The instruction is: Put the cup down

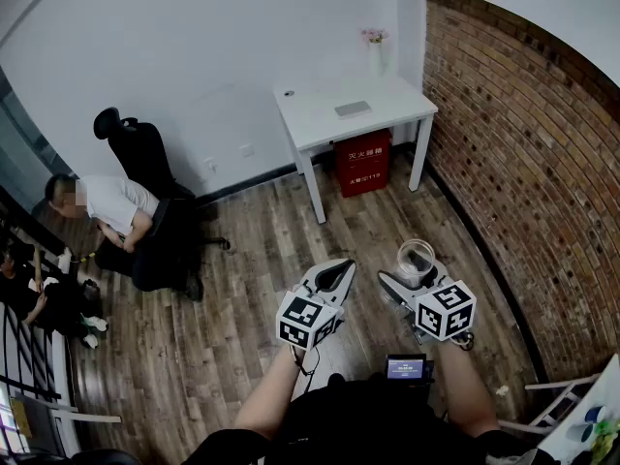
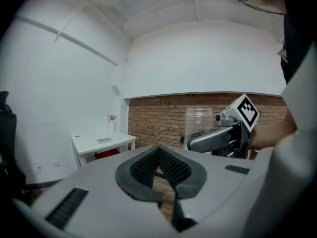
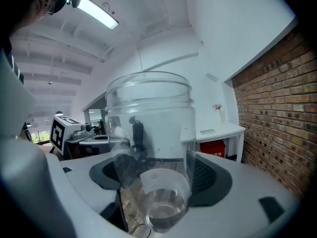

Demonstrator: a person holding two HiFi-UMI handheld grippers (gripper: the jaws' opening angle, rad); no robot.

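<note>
A clear plastic cup (image 1: 417, 258) is held in the air over the wooden floor, between the jaws of my right gripper (image 1: 415, 277). In the right gripper view the cup (image 3: 151, 133) stands upright and fills the middle, with the dark pads (image 3: 210, 180) pressed against its sides. My left gripper (image 1: 334, 277) hovers just to the left, shut, with nothing in it. In the left gripper view its jaws (image 2: 161, 165) meet in a closed V, and the cup (image 2: 198, 120) shows beyond them in the other gripper (image 2: 218, 138).
A white table (image 1: 320, 114) stands ahead against the wall with a flat grey item (image 1: 353, 108) and a small vase (image 1: 374, 48) on it, and a red box (image 1: 362, 163) underneath. A brick wall (image 1: 523, 143) runs on the right. A seated person (image 1: 111, 206) and black chair (image 1: 136, 148) are at left.
</note>
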